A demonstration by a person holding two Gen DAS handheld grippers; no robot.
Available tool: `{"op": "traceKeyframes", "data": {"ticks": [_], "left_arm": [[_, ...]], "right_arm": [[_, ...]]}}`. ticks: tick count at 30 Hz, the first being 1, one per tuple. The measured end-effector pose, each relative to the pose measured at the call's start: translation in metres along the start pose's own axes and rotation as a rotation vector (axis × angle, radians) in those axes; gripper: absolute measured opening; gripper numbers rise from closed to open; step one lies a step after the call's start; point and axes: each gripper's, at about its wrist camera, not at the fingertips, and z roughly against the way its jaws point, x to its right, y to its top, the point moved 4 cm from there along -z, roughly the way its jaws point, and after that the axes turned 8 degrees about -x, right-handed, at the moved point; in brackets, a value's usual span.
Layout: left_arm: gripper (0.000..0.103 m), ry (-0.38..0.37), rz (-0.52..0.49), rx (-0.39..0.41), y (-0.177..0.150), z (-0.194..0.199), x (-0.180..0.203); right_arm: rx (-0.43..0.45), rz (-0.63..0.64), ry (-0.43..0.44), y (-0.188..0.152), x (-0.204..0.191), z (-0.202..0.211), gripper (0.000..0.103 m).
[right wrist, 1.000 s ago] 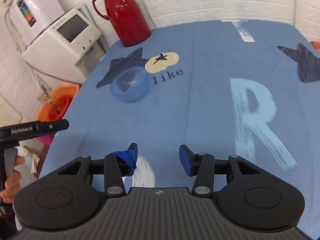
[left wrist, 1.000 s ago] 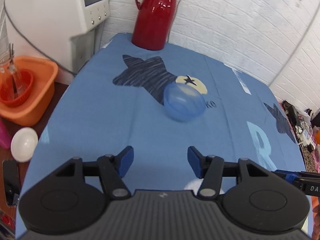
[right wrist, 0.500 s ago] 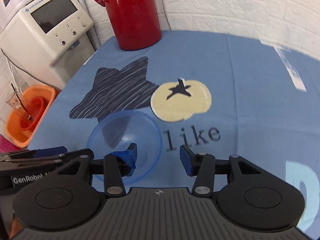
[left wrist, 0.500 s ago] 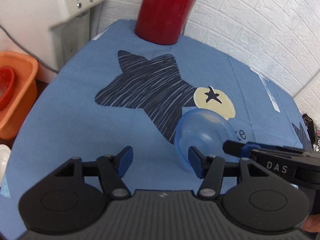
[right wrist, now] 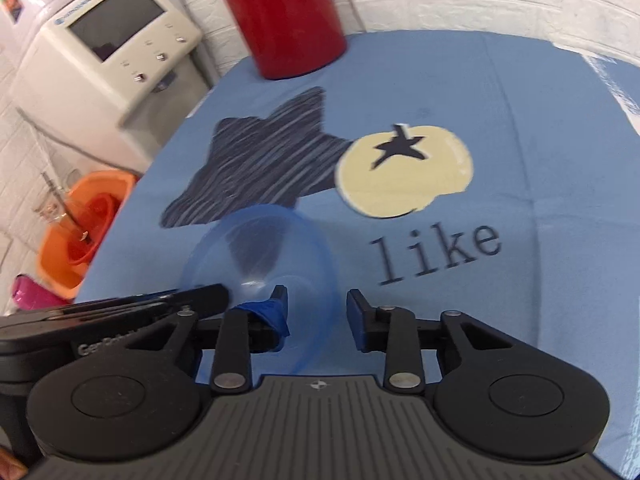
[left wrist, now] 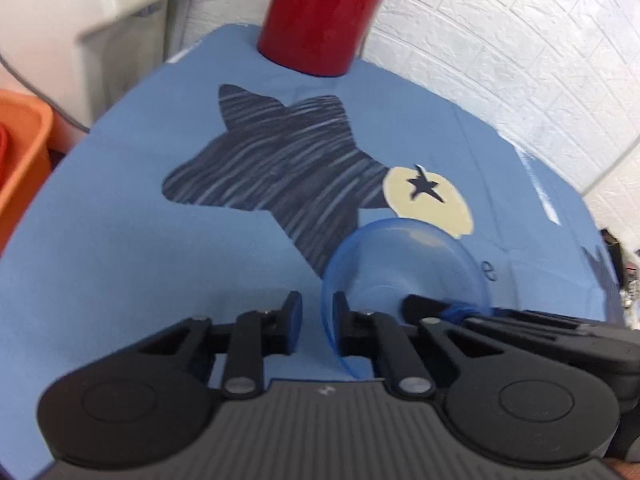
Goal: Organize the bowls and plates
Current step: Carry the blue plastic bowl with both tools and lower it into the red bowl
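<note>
Bright even light, soft shadows, slight motion blur, fisheye-bent edges

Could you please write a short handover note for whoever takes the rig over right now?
Left claw: open, jaws astride the left rim of the translucent blue plastic bowl, with a gap showing.
Right claw: open, astride the bowl's right rim, one finger inside and one outside.
Bowl: upright on the blue printed tablecloth, by the dark star print, in front of the red jug.
Done: both claws placed at the bowl; nothing gripped yet.
Left: close on the rim, lift and stow the bowl. No plates or stowing place in view.
</note>
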Motion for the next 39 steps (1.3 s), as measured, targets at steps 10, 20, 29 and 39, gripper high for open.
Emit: {"op": "traceKeyframes", "data": {"ticks": [10,20,29,39], "left_arm": [[0.001,-0.046,-0.077,0.001,-0.058,0.077,0.041],[0.002,-0.158,-0.268,-0.065,-0.192,0.146,0.141],[0.002,-0.158,-0.352,-0.146,-0.274,0.131,0.174],[0.049,-0.168,-0.338,-0.151,-0.276,0.124,0.165]], "right_arm": [[-0.001,0.026,-0.016,-0.066,-0.016,0.076,0.021],[-0.003,-0.064,-0.103,-0.210,0.020,0.192,0.023],[-0.017,-0.151,-0.114,-0.275,0.048,0.197,0.023],[0.059,-0.099,-0.201,-0.280,0.058,0.211,0.022]]}}
